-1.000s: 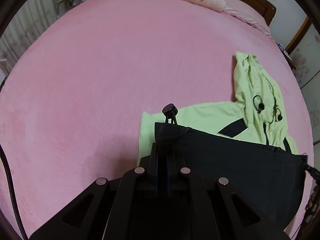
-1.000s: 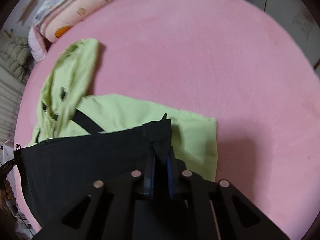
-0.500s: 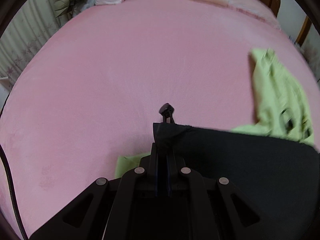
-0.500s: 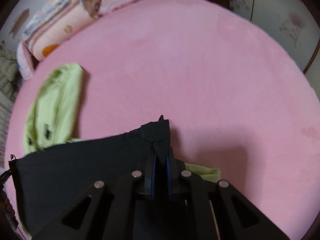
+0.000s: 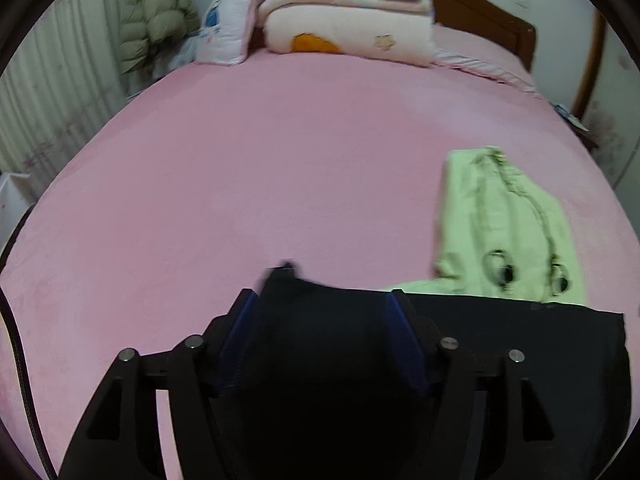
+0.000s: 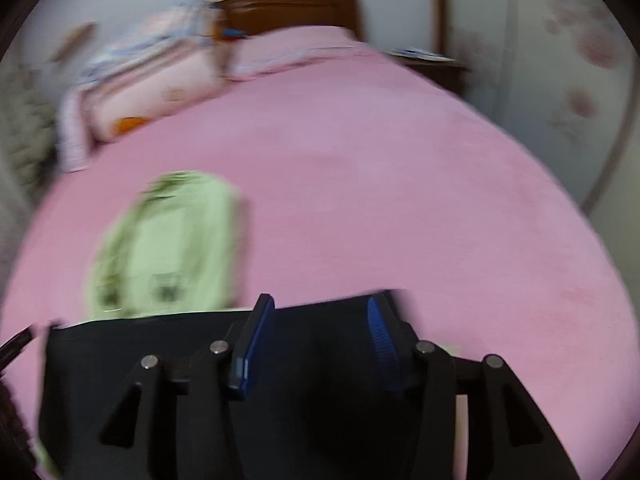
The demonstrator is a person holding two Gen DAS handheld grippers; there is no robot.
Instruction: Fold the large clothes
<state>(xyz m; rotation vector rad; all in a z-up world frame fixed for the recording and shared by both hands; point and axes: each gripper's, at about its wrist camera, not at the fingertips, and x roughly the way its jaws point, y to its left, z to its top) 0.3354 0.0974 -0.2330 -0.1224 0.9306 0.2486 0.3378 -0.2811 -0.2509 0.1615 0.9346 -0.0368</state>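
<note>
- The left gripper (image 5: 320,300) has just been opening; its blue pads (image 5: 240,332) stand wide apart, and the black hem of the jacket (image 5: 500,344) lies loose between them with nothing pressing on it.
- The right gripper (image 6: 320,312) has likewise just been opening; in its blurred view the pads (image 6: 256,332) are parted and the same dark cloth sits slack below them, ungripped.
- The jacket rests on the pink bedsheet (image 5: 260,180). Its black lower part is laid over the pale green body, so only the green hood (image 5: 500,220) shows past the fold line, at about two o'clock in the left wrist view and about ten o'clock from the right wrist.
- The fold edge runs nearly straight from three to nine o'clock, which suggests both corners were carried together so the hem would land square on the shoulders.
- Letting go at both corners at once looks deliberate: the cloth drops flat instead of being dragged askew.
- The stacked quilts (image 5: 344,20) at twelve o'clock, against the headboard (image 5: 480,24), are well apart from the work.
- Judging by this, one lengthwise fold is done; hood and sides remain.
</note>
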